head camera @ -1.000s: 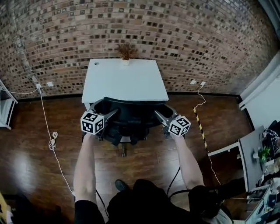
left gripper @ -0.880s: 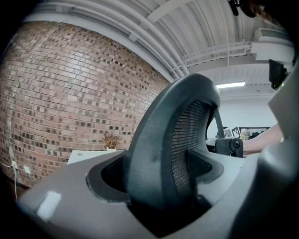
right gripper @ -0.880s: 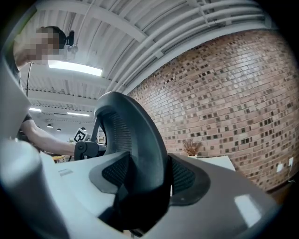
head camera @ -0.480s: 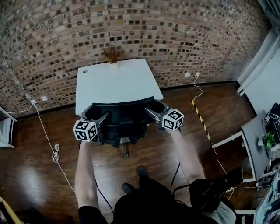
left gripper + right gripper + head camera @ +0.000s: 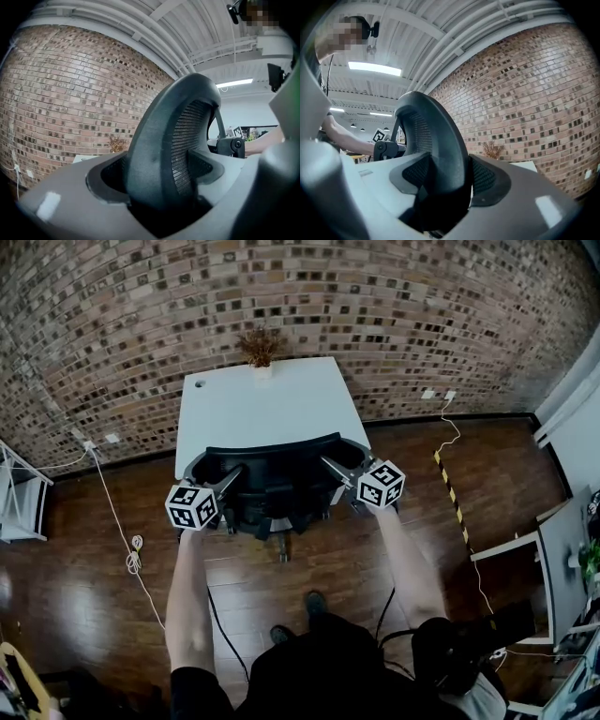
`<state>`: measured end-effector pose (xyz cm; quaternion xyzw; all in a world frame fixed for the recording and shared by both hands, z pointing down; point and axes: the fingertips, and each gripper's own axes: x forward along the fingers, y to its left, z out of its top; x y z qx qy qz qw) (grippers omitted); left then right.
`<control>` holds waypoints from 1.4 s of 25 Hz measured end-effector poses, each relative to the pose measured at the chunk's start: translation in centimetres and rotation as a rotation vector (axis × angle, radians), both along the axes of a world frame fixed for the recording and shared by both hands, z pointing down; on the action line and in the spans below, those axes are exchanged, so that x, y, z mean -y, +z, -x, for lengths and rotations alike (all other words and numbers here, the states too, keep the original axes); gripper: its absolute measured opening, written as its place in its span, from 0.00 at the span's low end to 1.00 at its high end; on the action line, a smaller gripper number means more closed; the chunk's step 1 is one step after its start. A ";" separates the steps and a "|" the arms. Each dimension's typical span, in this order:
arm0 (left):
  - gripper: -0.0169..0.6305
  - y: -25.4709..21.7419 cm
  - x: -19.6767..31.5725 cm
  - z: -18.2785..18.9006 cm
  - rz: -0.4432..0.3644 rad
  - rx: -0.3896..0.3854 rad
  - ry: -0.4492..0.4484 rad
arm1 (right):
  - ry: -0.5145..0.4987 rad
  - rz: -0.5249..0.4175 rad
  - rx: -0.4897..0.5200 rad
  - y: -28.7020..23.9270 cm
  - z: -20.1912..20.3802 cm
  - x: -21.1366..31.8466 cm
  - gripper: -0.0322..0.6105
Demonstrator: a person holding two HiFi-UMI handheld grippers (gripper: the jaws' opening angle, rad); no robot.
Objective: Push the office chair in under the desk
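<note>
My left gripper [image 5: 232, 480] and right gripper [image 5: 330, 465] clamp the chair [image 5: 272, 470] back. I push both evenly, square to the desk [image 5: 267, 404], so it rolls straight under.

Black mesh chair [image 5: 272, 486] seemingly partly under white desk [image 5: 267, 409]

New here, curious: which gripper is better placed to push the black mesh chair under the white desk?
Neither clearly: left gripper and right gripper clamp opposite edges of the black mesh chair backrest.
</note>
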<state>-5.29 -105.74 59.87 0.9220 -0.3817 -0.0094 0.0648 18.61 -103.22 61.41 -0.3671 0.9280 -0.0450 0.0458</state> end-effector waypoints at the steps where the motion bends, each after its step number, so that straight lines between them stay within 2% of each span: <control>1: 0.79 0.2 0.8 -0.2 0.000 0.001 -0.002 | -0.002 0.000 0.002 0.2 -0.2 0.8 0.44; 16: 0.78 1.6 8.8 -2.0 -0.026 0.006 -0.089 | -0.047 -0.019 0.015 2.0 -2.1 10.9 0.44; 21: 0.78 1.9 8.6 -2.8 -0.059 0.018 -0.090 | -0.119 -0.008 0.065 2.1 -2.9 10.3 0.43; 25: 0.78 1.8 7.6 -3.2 -0.093 0.011 -0.060 | -0.144 0.022 0.161 1.3 -3.6 8.8 0.41; 35: 0.76 1.6 5.7 -2.4 -0.060 -0.005 -0.019 | -0.241 0.059 0.168 0.9 -2.8 6.9 0.40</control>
